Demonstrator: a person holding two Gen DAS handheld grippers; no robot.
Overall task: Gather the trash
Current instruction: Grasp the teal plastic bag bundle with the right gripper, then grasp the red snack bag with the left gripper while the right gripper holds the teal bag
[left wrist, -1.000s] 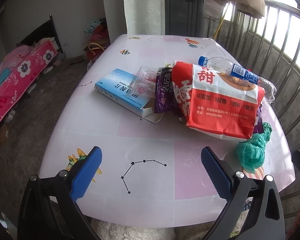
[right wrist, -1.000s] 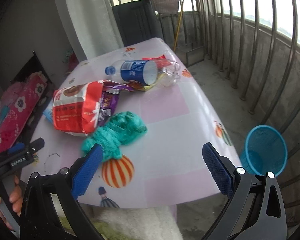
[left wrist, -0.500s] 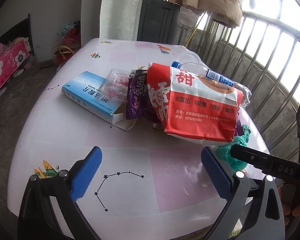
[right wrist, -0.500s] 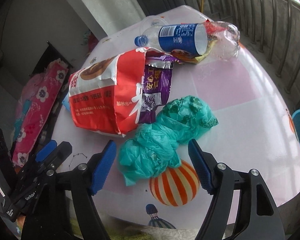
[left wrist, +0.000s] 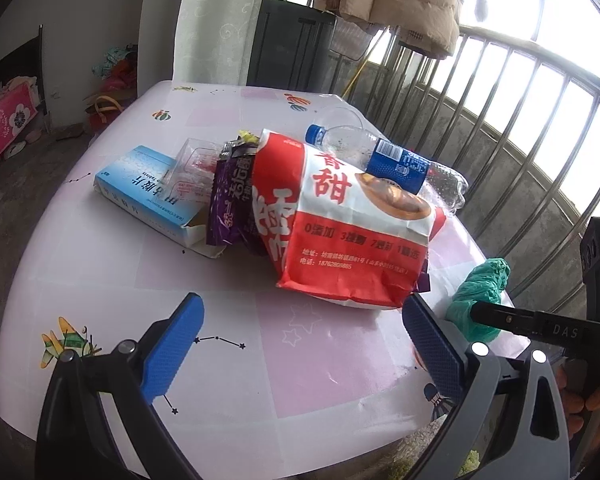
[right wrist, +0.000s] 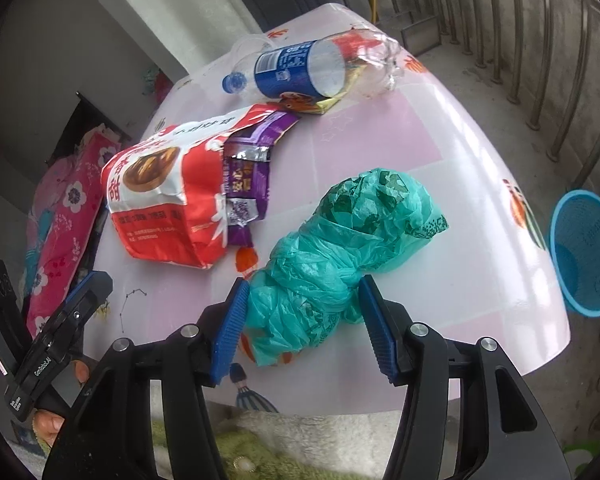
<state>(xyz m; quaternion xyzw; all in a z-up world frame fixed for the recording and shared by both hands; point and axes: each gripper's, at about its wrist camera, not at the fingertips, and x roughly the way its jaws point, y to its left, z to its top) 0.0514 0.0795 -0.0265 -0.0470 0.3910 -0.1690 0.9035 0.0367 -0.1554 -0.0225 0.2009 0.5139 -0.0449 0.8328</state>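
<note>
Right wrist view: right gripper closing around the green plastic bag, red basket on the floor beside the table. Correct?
Not quite: the basket is blue, as the right wrist view shows. The rest holds: the right gripper has been closing around the green plastic bag.

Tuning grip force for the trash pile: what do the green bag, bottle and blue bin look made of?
Green bag: thin plastic film, slightly glossy, crumpled and knotted, semi-translucent.
Bottle: clear rigid plastic, dented, with a glossy blue printed label and blue cap.
Blue bin: likely moulded plastic, matte, perforated mesh walls.
</note>
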